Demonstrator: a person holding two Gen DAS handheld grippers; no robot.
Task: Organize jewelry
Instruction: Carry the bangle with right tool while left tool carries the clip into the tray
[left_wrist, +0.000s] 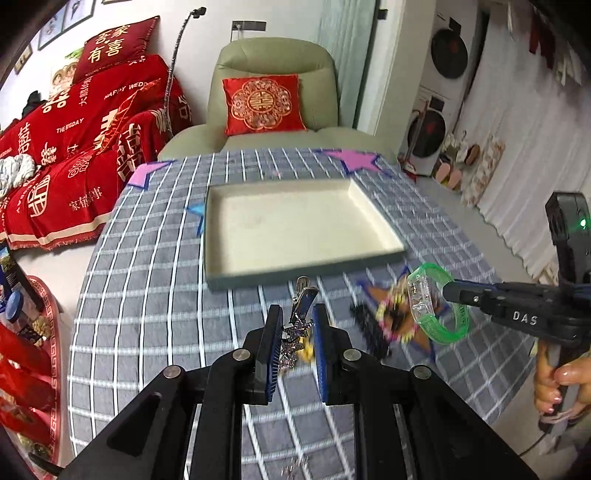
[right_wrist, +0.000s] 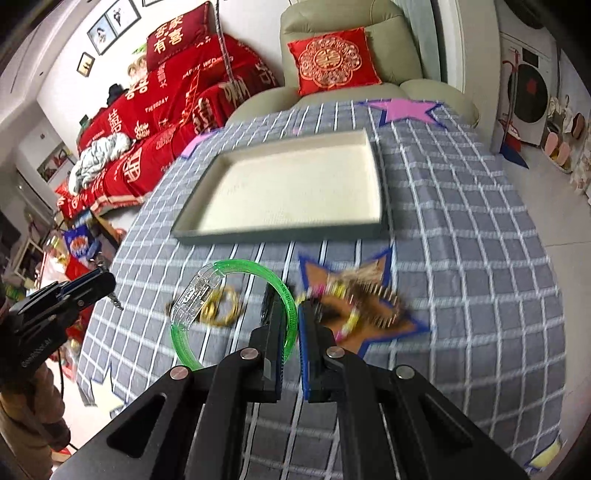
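A silver hair clip (left_wrist: 303, 297) with a glittery star charm is pinched between the blue pads of my left gripper (left_wrist: 297, 318), above the checked cloth. My right gripper (right_wrist: 291, 307) is shut on the band of a green see-through bracelet (right_wrist: 236, 264) with a clear clasp, also lifted off the table. In the left wrist view the right gripper (left_wrist: 455, 290) comes in from the right with the bracelet (left_wrist: 436, 270). In the right wrist view the left gripper (right_wrist: 108, 281) shows at the left edge. A shallow cream tray (left_wrist: 295, 277) (right_wrist: 277, 235) lies beyond both.
A blurred pile of beaded jewelry and a dark comb (right_wrist: 356, 295) (left_wrist: 391, 319) lies on an orange star patch. Gold bangles (right_wrist: 223, 312) lie on the grey checked cloth (right_wrist: 461, 221). A green armchair (left_wrist: 273, 59) stands behind the table and a red-covered sofa (left_wrist: 85, 122) at left.
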